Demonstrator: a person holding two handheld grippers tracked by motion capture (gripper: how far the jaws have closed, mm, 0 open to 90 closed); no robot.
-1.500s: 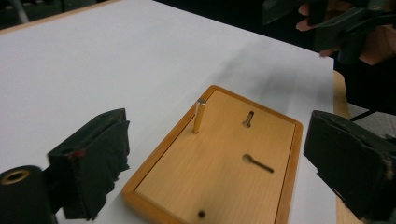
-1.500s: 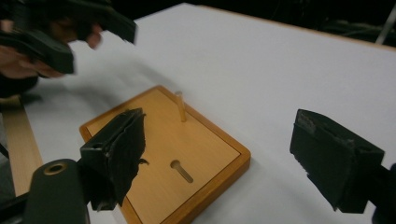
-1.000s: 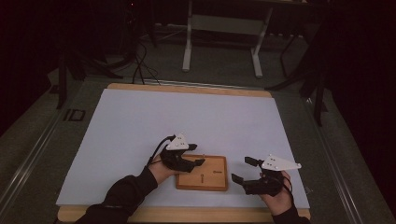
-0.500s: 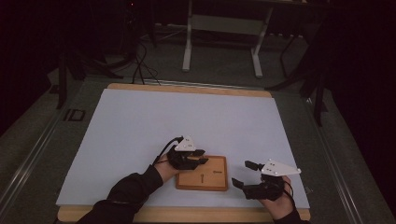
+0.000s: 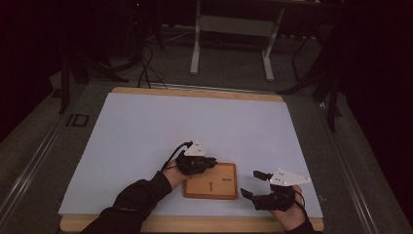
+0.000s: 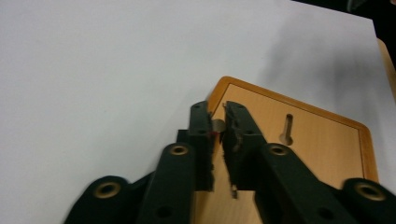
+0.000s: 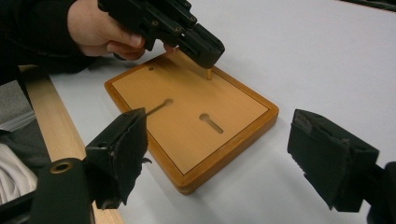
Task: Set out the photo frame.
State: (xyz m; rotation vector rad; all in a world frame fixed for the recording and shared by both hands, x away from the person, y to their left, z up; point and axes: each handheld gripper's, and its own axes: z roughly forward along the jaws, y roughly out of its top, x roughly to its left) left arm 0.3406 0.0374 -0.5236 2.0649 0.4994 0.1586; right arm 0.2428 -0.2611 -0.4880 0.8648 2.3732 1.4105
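Your left tool has just closed, clamped on a peg standing in the board, while your right tool stands apart beside it.

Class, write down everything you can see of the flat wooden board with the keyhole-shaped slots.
The flat wooden board is a rounded-cornered rectangle, light wood inside a darker orange-brown rim. Two keyhole-shaped slots are cut into its top, and a small hole sits near one corner. It lies flat on the white table cover, near the person's edge. A small upright brass-coloured pin stands at one corner, pinched by the left gripper. The right gripper waits open beside the board.
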